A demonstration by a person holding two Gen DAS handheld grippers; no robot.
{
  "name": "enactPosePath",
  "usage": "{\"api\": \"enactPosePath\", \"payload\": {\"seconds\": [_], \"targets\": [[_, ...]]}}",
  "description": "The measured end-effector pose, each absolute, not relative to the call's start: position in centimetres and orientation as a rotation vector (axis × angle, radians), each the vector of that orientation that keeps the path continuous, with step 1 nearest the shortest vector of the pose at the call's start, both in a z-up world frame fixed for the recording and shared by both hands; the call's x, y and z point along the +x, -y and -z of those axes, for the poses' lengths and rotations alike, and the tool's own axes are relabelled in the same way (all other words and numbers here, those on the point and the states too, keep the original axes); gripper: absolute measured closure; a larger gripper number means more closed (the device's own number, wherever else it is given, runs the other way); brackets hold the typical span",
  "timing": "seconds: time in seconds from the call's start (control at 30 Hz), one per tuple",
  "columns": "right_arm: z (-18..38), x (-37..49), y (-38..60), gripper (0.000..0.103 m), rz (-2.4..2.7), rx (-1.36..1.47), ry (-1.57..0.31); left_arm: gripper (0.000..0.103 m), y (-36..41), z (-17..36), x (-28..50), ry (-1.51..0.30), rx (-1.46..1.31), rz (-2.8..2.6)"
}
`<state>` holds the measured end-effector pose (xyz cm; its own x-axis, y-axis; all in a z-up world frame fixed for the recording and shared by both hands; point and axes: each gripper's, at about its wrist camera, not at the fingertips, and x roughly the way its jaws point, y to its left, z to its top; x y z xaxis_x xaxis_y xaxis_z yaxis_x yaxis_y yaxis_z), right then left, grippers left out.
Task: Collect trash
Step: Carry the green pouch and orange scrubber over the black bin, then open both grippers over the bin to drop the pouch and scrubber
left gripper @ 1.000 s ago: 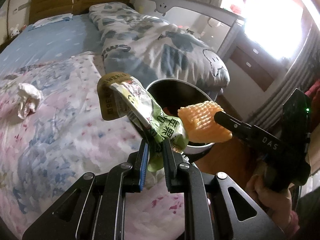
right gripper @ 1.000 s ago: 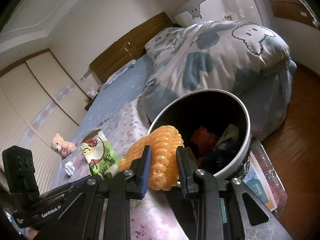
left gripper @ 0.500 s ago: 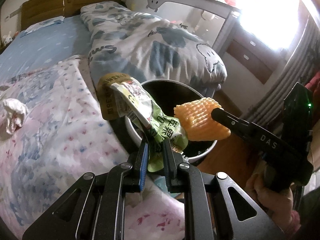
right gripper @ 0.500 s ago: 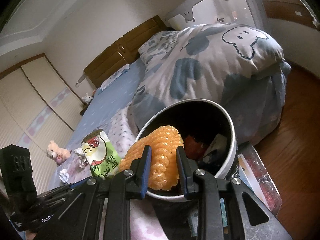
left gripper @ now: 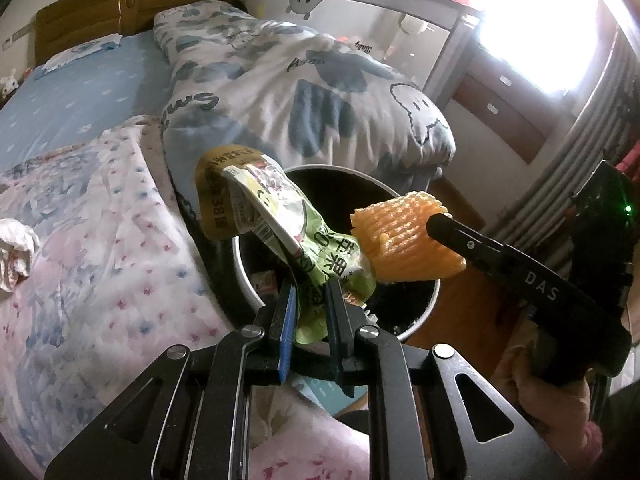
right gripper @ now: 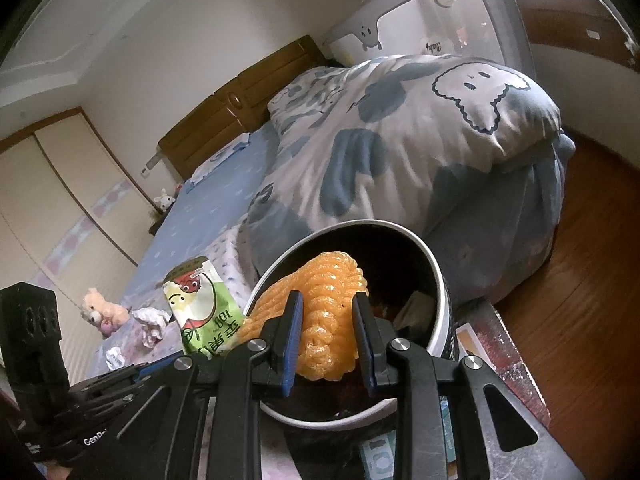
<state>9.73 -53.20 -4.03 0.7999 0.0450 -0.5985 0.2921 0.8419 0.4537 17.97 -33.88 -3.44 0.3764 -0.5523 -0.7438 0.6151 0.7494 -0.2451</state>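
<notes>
right now you have a piece of trash in each hand and both hang at the mouth of the trash bin [left gripper: 256, 284], which is why the grippers sit so close together. your left gripper [left gripper: 310, 312] has its jaws drawn narrow onto the lower end of the green snack wrapper [left gripper: 276, 216]; the thin film is pinched between the pads, so the rest of it stands up and curls over the near rim, with its yellow top flap folded to the bed side. your right gripper [right gripper: 326, 334] is clamped on the orange foam fruit net [right gripper: 328, 308], and the soft mesh bulges out above and below the pads because it squashes under the squeeze. seen from the right wrist, the net hangs over the dark opening of the bin, while the wrapper sits just left of the rim, so i judge the net nearer to a clean drop.

the bin stands on a low surface against the quilt [left gripper: 304, 92], hemmed in by bedding, so you come at it from the open side. trash lies in its bottom already.

more waits on the floral bedspread [left gripper: 100, 248]: a crumpled tissue [left gripper: 14, 252] lies well apart from the bin, out of reach of either load.
</notes>
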Motion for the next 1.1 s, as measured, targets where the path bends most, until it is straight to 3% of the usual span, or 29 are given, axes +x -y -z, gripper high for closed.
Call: {"api": "enactPosePath", "payload": {"seconds": [0.8, 0.97, 1.03, 1.1], "targets": [[4.8, 11.4, 54.4, 0.077, 0.178, 0.513, -0.681, 0.087, 36.1, 4.4, 19.6, -0.964, 0.101, 0.74], [4.8, 11.8, 54.6, 0.07, 0.178, 0.526, -0.693, 0.076, 35.6, 4.3, 19.7, -0.962, 0.095, 0.728], [4.9, 11.9, 54.7, 0.053, 0.18, 0.535, -0.698, 0.059, 34.9, 4.3, 19.5, -0.952, 0.091, 0.71], [4.9, 11.8, 54.7, 0.042, 0.18, 0.547, -0.695, 0.057, 34.2, 4.3, 19.3, -0.949, 0.081, 0.698]]}}
